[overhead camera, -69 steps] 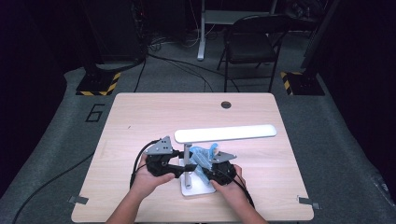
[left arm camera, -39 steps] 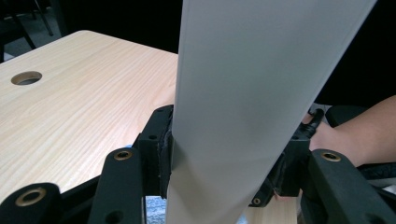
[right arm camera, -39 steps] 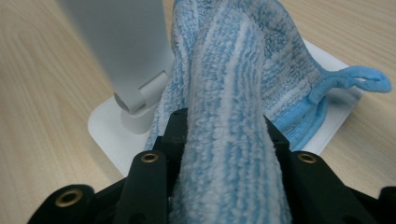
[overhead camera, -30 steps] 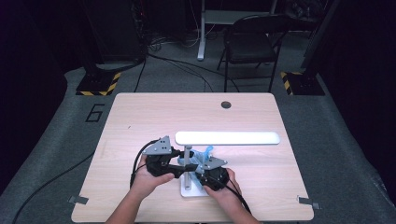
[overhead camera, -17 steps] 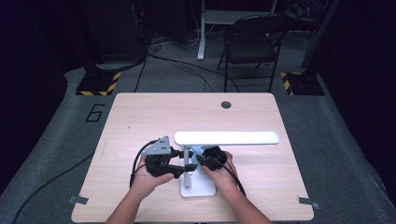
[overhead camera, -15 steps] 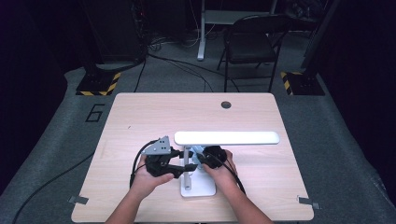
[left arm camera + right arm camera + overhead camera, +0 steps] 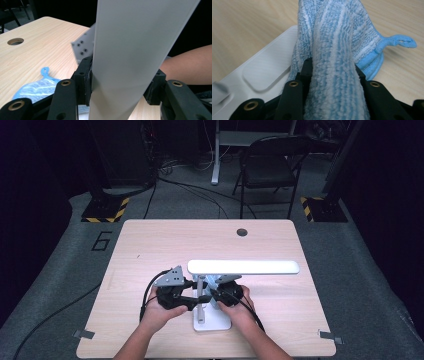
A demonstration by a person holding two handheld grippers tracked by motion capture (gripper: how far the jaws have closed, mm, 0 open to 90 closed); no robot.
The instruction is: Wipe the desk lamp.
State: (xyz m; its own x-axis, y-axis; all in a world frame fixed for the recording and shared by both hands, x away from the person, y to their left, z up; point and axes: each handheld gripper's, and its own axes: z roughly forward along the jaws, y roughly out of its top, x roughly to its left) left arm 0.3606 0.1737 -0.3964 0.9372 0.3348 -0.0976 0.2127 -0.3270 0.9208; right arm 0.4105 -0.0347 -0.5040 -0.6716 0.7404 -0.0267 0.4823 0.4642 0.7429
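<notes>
A white desk lamp stands near the table's front edge, with a flat base [image 7: 216, 321], an upright stem [image 7: 200, 290] and a long head [image 7: 243, 266]. My left gripper [image 7: 198, 299] is shut on the stem, and in the left gripper view [image 7: 120, 82] both pads press the white stem [image 7: 130, 45]. My right gripper [image 7: 217, 293], just right of the stem, is shut on a blue-and-white striped cloth [image 7: 334, 57]. The cloth hangs over the lamp base [image 7: 262, 72], and its blue loop [image 7: 399, 42] rests on the wood. The lamp head partly hides the cloth [image 7: 212, 282] from above.
The light wooden table [image 7: 150, 245] has a round cable hole [image 7: 242, 232] at the back. Black cables trail from both grippers toward the front edge. A folding chair [image 7: 270, 167] stands on the floor behind the table. A forearm [image 7: 187, 65] lies behind the stem.
My right gripper has carried the cloth left, in against the lamp stem and under the head. The left gripper has stayed clamped on the stem.
</notes>
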